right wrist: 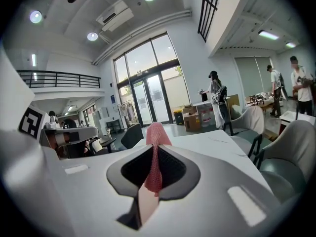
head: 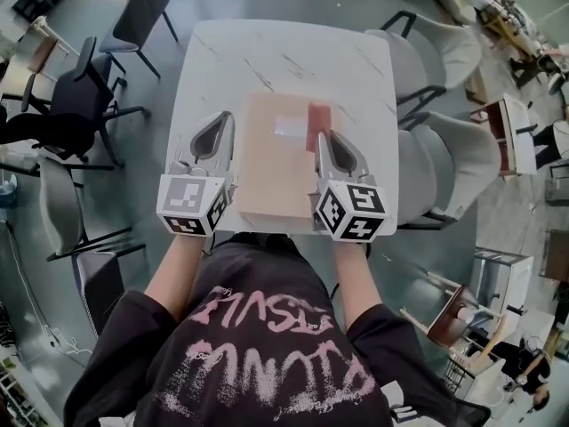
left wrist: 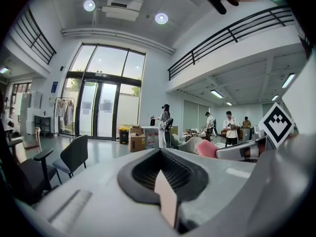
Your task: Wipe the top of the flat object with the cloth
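A white marbled table (head: 267, 47) stands among grey chairs (head: 427, 52) in a tall hall with glass doors (left wrist: 98, 107) (a few people (left wrist: 164, 125) stand about at the back). The tan flat board (head: 271, 176) lies over the table's near half. The left gripper (head: 216, 136) has its jaws closed on the board's left edge. The right gripper (head: 331, 145) is pinched tight on the pink cloth (head: 317, 124), which rests at the board's right side, with a pale strip showing just under it between the jaws.
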Action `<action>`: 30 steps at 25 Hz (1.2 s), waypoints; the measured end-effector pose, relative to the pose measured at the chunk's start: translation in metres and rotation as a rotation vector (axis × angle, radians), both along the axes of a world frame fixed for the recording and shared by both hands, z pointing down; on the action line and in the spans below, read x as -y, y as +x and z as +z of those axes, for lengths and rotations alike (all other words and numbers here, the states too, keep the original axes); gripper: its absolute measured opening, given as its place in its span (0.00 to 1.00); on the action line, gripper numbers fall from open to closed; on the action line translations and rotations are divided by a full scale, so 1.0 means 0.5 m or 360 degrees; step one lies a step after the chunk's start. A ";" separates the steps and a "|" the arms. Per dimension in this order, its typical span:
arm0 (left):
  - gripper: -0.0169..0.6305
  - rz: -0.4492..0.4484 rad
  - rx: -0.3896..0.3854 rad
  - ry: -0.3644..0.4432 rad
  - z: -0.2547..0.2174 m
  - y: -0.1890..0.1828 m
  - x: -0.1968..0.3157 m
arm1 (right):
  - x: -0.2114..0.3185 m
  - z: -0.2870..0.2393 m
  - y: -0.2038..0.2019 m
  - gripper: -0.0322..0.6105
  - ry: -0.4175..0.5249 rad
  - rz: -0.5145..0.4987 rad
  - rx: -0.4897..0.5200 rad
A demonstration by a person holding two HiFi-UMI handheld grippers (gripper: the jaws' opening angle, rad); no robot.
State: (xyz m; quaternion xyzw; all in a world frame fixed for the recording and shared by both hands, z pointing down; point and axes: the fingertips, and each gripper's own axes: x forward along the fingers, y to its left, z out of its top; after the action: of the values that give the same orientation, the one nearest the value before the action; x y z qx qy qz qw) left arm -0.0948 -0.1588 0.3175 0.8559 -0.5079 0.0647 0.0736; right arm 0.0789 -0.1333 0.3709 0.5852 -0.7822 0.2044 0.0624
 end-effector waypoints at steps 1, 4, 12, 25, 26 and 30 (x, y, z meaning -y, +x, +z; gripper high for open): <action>0.03 -0.0004 -0.0006 0.0004 -0.006 0.000 0.000 | 0.001 -0.008 0.001 0.12 0.0013 0.0001 0.0003; 0.03 0.0004 -0.0016 0.0039 -0.024 0.004 -0.002 | 0.002 -0.030 0.002 0.12 0.0056 0.0000 0.0004; 0.03 0.0016 -0.0039 0.0167 -0.085 0.007 0.003 | 0.009 -0.089 0.009 0.12 0.0173 0.0008 -0.0006; 0.03 -0.0038 -0.0068 0.0323 -0.168 -0.014 0.030 | 0.042 -0.159 0.005 0.12 0.0304 -0.0010 -0.0023; 0.03 -0.0047 -0.0066 0.0327 -0.170 -0.015 0.031 | 0.043 -0.162 0.005 0.12 0.0310 -0.0008 -0.0025; 0.03 -0.0050 -0.0072 0.0318 -0.166 -0.012 0.031 | 0.046 -0.169 0.008 0.12 0.0332 0.0002 -0.0027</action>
State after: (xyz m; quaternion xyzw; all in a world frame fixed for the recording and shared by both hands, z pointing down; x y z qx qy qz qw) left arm -0.1009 -0.1742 0.2345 0.8520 -0.5234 -0.0067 0.0002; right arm 0.0831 -0.1565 0.2863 0.5907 -0.7984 0.1169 0.0076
